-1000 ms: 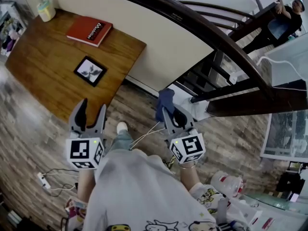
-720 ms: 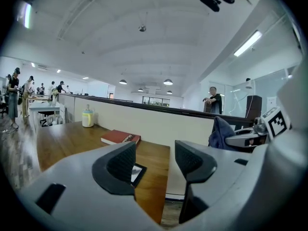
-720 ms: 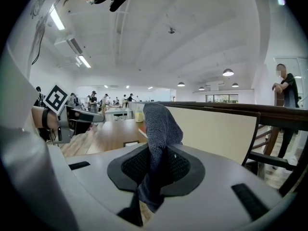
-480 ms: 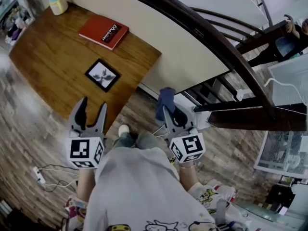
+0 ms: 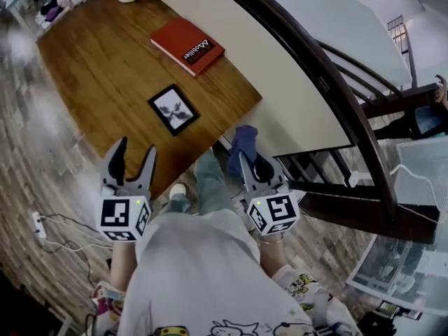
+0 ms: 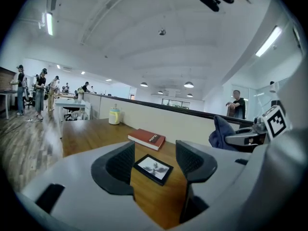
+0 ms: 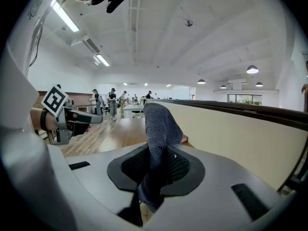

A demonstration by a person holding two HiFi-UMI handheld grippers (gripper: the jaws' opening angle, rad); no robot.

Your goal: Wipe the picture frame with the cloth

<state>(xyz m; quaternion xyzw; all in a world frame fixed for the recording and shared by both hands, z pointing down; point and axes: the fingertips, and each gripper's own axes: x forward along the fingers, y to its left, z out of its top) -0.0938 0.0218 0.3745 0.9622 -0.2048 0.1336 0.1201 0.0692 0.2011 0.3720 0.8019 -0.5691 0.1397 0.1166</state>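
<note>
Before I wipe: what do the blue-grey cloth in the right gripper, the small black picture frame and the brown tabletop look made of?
The blue-grey cloth: knitted or woven fabric, matte; a fine mesh texture shows. The small black picture frame: smooth dark border, plastic or painted wood, unclear. The brown tabletop: wood or wood-look laminate, satin; grain streaks show.

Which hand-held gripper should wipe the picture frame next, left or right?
Right, likely: the right hand-held gripper is shut on the cloth, while the left hand-held gripper, jaws opening, holds nothing.

Right hand-held gripper [image 5: 249,165], jaws on cloth [image 5: 243,140]
</note>
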